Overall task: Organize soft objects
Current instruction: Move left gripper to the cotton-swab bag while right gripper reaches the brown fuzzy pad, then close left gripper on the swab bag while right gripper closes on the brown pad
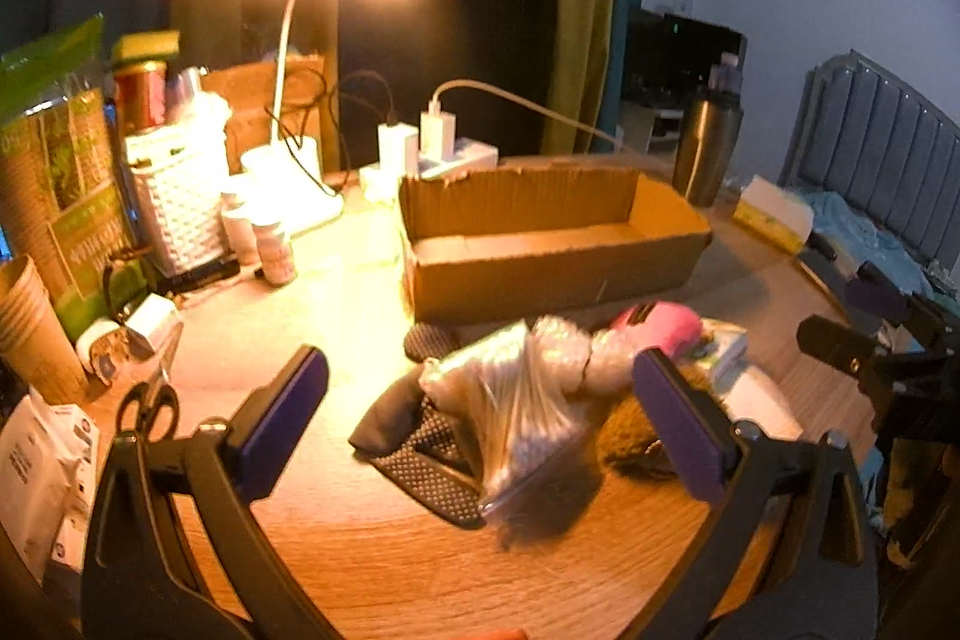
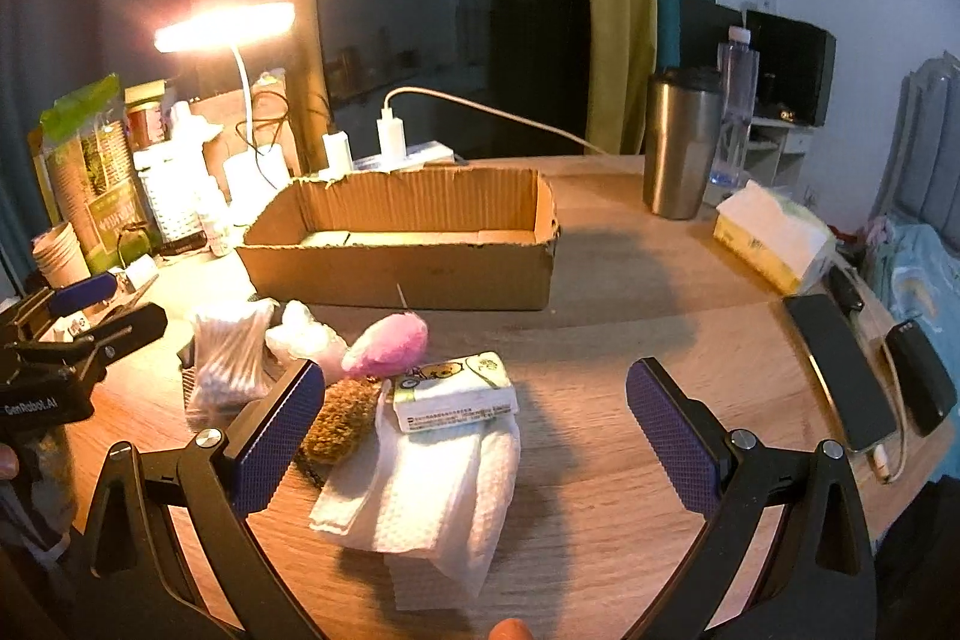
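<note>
- Left gripper [image 1: 480, 412] hovers over the soft pile, jaws wide apart, gripping nothing.
- Right gripper [image 2: 474, 430] hangs above the white paper towel [image 2: 432, 496], jaws apart too.
- Cotton-swab bag [image 1: 516, 400], pink plush [image 2: 390, 346] and what looks like a brown sponge [image 2: 345, 418] lie clustered on the tabletop [image 2: 600, 460], near the cardboard box [image 2: 408, 244].

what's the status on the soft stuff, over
Left gripper and right gripper jaws open, empty. Soft pile on the desk, cardboard box empty behind it. Nothing in the way.
</note>
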The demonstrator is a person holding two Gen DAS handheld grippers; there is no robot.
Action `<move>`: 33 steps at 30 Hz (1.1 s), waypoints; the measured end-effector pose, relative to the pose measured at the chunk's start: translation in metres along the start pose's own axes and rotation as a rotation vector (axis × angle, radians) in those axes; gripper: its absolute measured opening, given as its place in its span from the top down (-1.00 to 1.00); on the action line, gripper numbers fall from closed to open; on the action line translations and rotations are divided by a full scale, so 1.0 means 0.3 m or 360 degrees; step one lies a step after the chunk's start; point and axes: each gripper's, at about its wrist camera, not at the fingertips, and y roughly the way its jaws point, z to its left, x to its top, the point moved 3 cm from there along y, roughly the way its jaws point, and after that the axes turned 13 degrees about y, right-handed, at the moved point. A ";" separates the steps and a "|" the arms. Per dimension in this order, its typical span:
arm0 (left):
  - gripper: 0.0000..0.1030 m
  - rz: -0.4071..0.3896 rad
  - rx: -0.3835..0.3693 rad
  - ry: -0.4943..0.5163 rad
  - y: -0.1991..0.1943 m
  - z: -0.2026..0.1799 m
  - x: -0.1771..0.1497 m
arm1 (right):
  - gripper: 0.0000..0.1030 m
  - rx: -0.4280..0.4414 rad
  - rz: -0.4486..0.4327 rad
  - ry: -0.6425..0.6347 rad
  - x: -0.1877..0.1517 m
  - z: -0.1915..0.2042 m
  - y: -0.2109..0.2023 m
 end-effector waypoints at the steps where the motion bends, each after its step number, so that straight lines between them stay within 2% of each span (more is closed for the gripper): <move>1: -0.98 0.0020 -0.0004 0.0001 0.017 -0.004 -0.006 | -0.99 0.0002 0.0010 0.0004 -0.001 -0.004 0.012; 7: -0.97 0.0117 -0.0027 0.0031 0.100 -0.028 -0.025 | -0.99 0.0070 0.0085 0.0007 -0.009 -0.004 0.073; 9: -0.96 0.0136 -0.0040 0.0037 0.120 -0.032 -0.028 | -0.88 0.0125 0.0107 -0.0020 -0.011 0.015 0.084; 12: -0.72 0.0186 -0.0057 0.0040 0.156 -0.031 -0.034 | -0.70 0.0197 0.0171 -0.0075 -0.022 0.062 0.109; 14: -0.69 0.0210 -0.0067 0.0041 0.174 -0.033 -0.037 | -0.51 0.0249 0.0222 -0.0119 -0.035 0.095 0.127; 17: -0.68 0.0228 -0.0086 0.0046 0.190 -0.035 -0.039 | -0.48 0.0287 0.0277 -0.0189 -0.061 0.139 0.145; 18: -0.63 0.0237 -0.0095 0.0048 0.196 -0.036 -0.040 | -0.47 0.0295 0.0291 -0.0201 -0.067 0.149 0.150; 20: -0.27 0.0269 -0.0116 0.0040 0.212 -0.034 -0.047 | -0.47 0.0305 0.0328 -0.0220 -0.081 0.164 0.166; 22: -0.21 0.0290 -0.0136 0.0034 0.219 -0.030 -0.056 | -0.43 0.0311 0.0360 -0.0235 -0.091 0.177 0.185; 24: -0.12 0.0294 -0.0150 0.0036 0.219 -0.026 -0.060 | -0.17 0.0312 0.0386 -0.0257 -0.099 0.186 0.195; 26: -0.03 0.0292 -0.0155 0.0042 0.212 -0.026 -0.061 | 0.24 0.0302 0.0406 -0.0285 -0.107 0.198 0.202; 29: 0.08 0.0287 -0.0173 0.0043 0.204 -0.024 -0.062 | 0.39 0.0306 0.0403 -0.0323 -0.112 0.213 0.197; 33: 0.17 0.0270 -0.0199 0.0030 0.181 -0.020 -0.061 | 0.49 0.0330 0.0373 -0.0363 -0.109 0.234 0.167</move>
